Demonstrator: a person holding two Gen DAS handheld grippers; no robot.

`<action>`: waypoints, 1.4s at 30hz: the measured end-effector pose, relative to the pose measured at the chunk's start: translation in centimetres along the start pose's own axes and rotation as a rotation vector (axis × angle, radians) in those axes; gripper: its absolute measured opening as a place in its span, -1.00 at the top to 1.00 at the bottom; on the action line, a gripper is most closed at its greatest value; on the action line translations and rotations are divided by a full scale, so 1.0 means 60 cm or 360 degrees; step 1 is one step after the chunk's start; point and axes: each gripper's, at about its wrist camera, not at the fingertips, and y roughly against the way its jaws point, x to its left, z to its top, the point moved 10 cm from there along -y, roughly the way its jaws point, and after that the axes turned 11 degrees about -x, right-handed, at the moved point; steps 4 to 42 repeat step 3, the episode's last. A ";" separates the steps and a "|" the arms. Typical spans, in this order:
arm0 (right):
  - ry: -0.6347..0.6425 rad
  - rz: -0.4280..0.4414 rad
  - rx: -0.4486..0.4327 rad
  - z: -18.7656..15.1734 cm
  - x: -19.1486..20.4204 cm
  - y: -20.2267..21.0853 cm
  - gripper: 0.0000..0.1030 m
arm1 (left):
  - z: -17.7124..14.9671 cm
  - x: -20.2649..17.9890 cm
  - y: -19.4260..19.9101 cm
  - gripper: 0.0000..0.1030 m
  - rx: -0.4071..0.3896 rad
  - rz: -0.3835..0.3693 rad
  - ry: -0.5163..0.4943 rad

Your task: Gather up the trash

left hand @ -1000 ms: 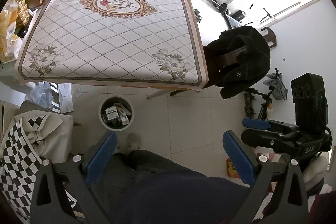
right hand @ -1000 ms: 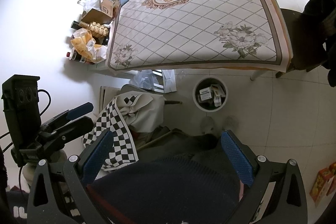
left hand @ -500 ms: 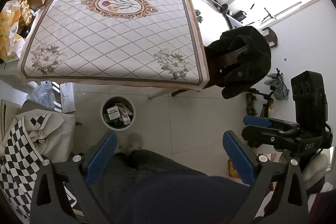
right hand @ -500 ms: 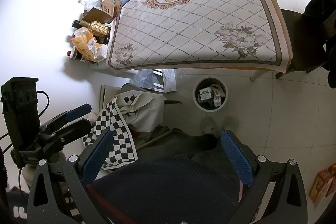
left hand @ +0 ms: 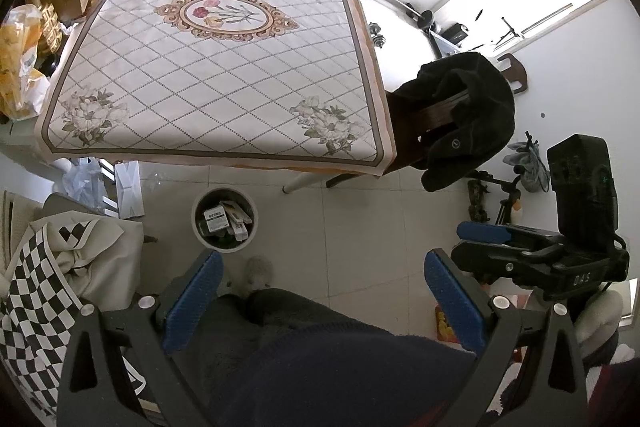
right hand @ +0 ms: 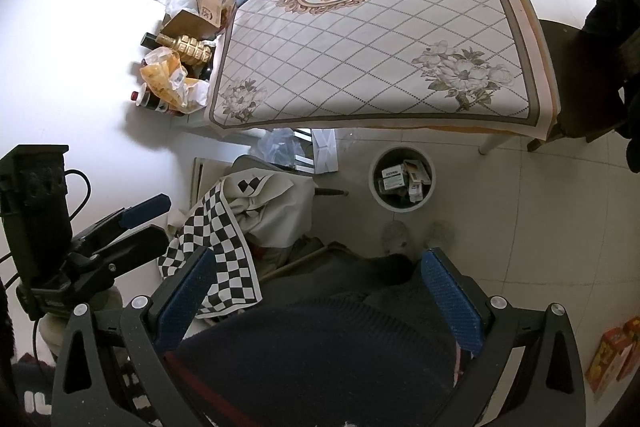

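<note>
A round white bin stands on the tiled floor under the table's near edge, holding several small boxes. The table wears a quilted floral cloth with nothing on its top. My left gripper is open and empty, held high above the person's lap. My right gripper is likewise open and empty. Each gripper shows in the other's view: the right one at the right side, the left one at the left.
A dark jacket hangs over a wooden chair at the table's right. A checkered cloth drapes a seat on the left. Bottles, a cardboard box and yellow bags crowd the wall side. Colourful boxes lie on the floor at right.
Both views have drifted a little, the left one showing slightly more of the far end of the table. Bin and grippers keep their state.
</note>
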 end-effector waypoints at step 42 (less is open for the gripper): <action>0.0007 0.0002 0.0003 0.002 -0.001 0.001 -1.00 | 0.003 -0.002 0.001 -1.00 -0.0004 -0.0002 0.0002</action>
